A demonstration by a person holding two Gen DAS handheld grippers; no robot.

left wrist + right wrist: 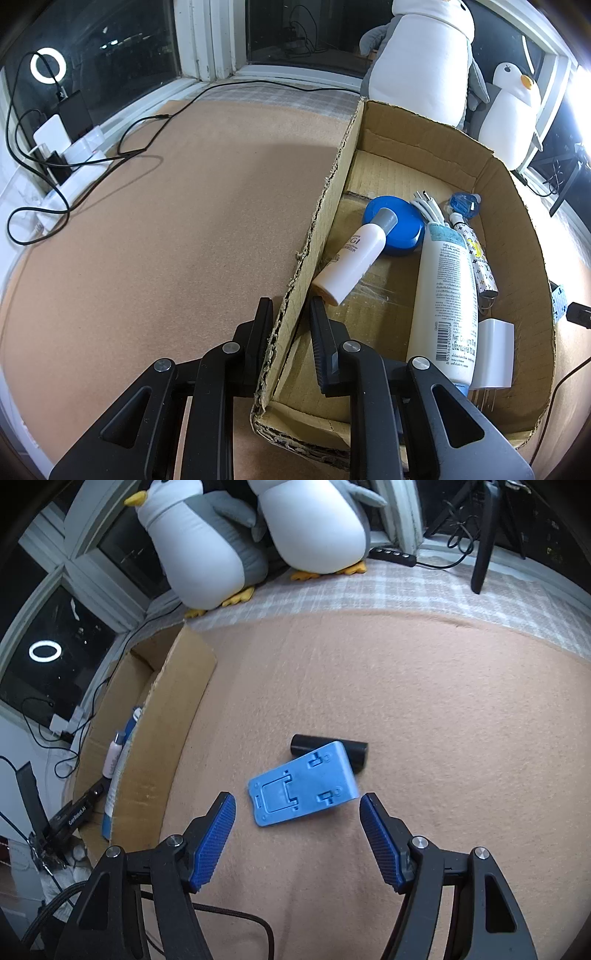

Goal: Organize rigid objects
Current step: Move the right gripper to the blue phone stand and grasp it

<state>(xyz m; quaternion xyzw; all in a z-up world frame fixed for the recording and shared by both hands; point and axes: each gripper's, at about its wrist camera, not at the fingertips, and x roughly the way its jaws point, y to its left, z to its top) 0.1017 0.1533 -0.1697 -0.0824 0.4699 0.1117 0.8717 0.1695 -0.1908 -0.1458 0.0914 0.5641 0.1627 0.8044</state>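
While my left gripper point(288, 306) was clamped on the near left wall of the cardboard box point(517, 206), one finger outside and one inside, I had the right gripper point(297, 803) spread wide and empty over the tan cloth point(443, 686). A blue folding stand point(303, 788) lay flat on the cloth just beyond the right fingertips and roughly centred between them. Its long axis ran on a slant, from near left to far right, so it sat skewed across the gap rather than square to the pads. A black cylinder point(356, 753) lay touching or just behind its far right end, partly hidden by it. The box stood well to the left in the right wrist view, already holding a white lotion bottle point(447, 295), a small white bottle point(351, 266) leaning on a blue lid point(402, 229), and a white charger point(495, 350). I judged the right hand to be plainly the nearer one. To my eye, closing on the stand's narrow sides called for a slight roll of the wrist first.
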